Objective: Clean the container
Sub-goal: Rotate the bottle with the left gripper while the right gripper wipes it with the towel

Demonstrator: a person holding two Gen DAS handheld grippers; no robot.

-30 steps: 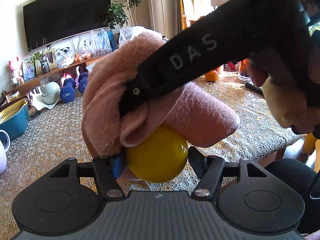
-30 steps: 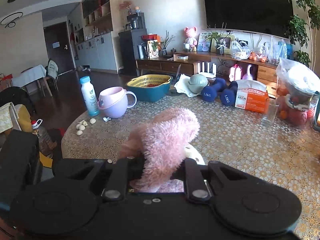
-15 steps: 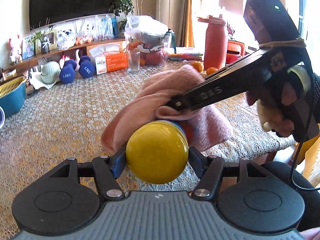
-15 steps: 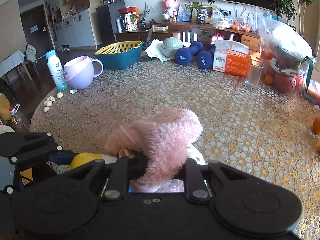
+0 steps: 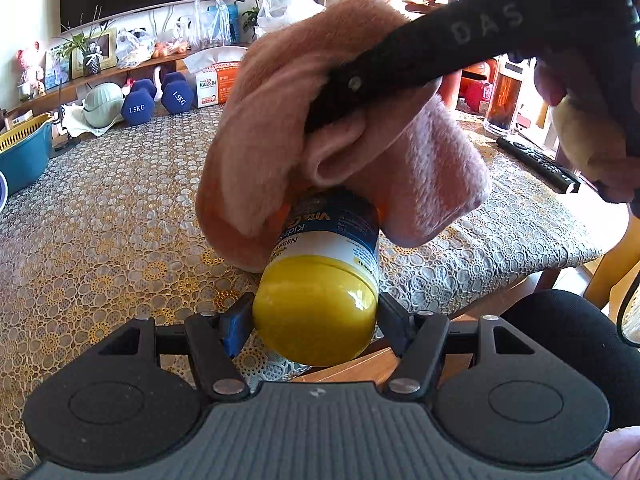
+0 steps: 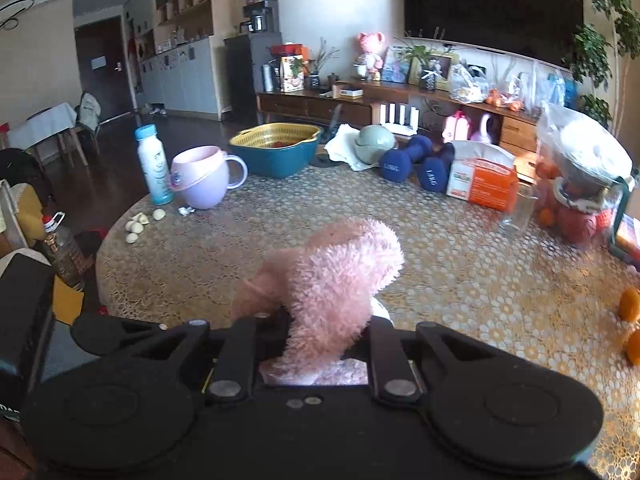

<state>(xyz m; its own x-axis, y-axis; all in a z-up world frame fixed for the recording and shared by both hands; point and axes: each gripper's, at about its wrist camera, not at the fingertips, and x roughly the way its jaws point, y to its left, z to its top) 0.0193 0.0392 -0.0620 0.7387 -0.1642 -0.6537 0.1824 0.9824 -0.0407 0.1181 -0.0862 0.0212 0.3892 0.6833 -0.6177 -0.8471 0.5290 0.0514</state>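
Note:
A small container [image 5: 320, 280] with a yellow lid and a blue-and-white label lies between the fingers of my left gripper [image 5: 316, 320], lid toward the camera, held above the table's front edge. A fluffy pink cloth [image 5: 304, 120] is draped over its far end, pressed there by the right gripper's black finger [image 5: 400, 60] coming in from the upper right. In the right wrist view my right gripper [image 6: 320, 344] is shut on the same pink cloth [image 6: 336, 280], which bulges up over the fingers and hides the container.
The round table wears a lace cloth [image 6: 460, 264]. Along its far side stand blue dumbbells [image 6: 416, 164], an orange tissue box [image 6: 484, 180], a glass [image 6: 520, 208], a lilac mug [image 6: 204, 178], a white bottle [image 6: 154, 164] and a teal basket [image 6: 276, 152]. A remote [image 5: 536, 160] lies right.
The cloth has slid up off the container's side, baring its label, and the left gripper has tilted so the container points more upward. The right gripper shifted with the cloth over the far end.

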